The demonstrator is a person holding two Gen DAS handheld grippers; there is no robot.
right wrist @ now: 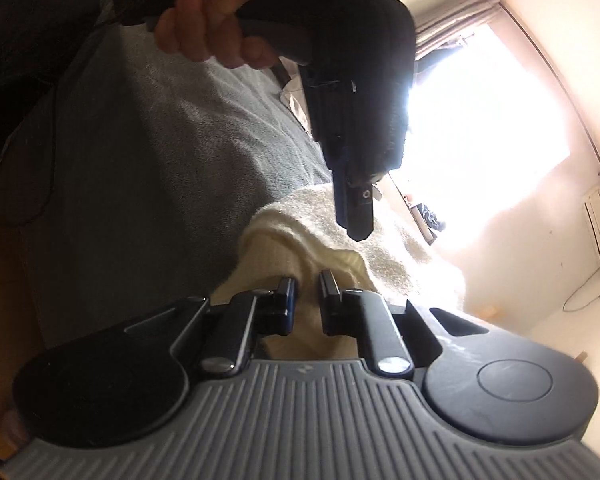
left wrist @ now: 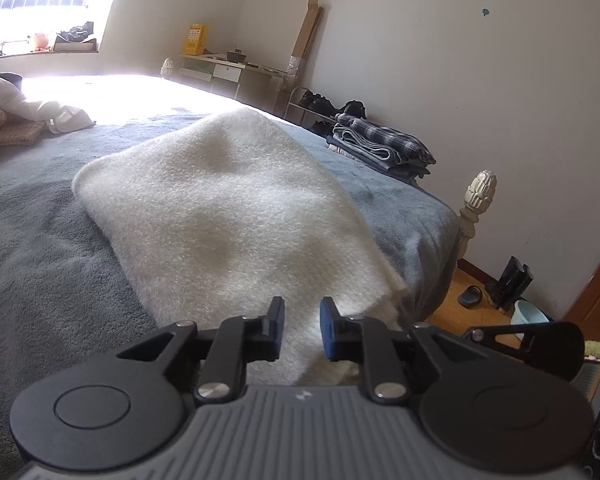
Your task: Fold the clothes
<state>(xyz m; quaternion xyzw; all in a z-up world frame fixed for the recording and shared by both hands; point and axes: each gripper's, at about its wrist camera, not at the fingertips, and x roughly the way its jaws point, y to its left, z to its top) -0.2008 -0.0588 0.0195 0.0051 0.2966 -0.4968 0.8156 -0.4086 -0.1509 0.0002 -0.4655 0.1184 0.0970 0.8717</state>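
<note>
A folded cream knitted garment lies on the grey bed cover, its near end at the bed's edge. My left gripper hovers just over that near end, jaws a little apart with nothing between them. In the right wrist view the same garment shows its thick folded edge. My right gripper sits at that edge, jaws narrowly apart with cream fabric showing behind the gap; I cannot tell whether it pinches it. The left gripper, held by a hand, points down at the garment.
A stack of folded plaid and grey clothes sits at the bed's far right edge. Pillows and bedding lie at the far left. A cream bedpost marks the corner. Floor items, a desk and a bright window surround the bed.
</note>
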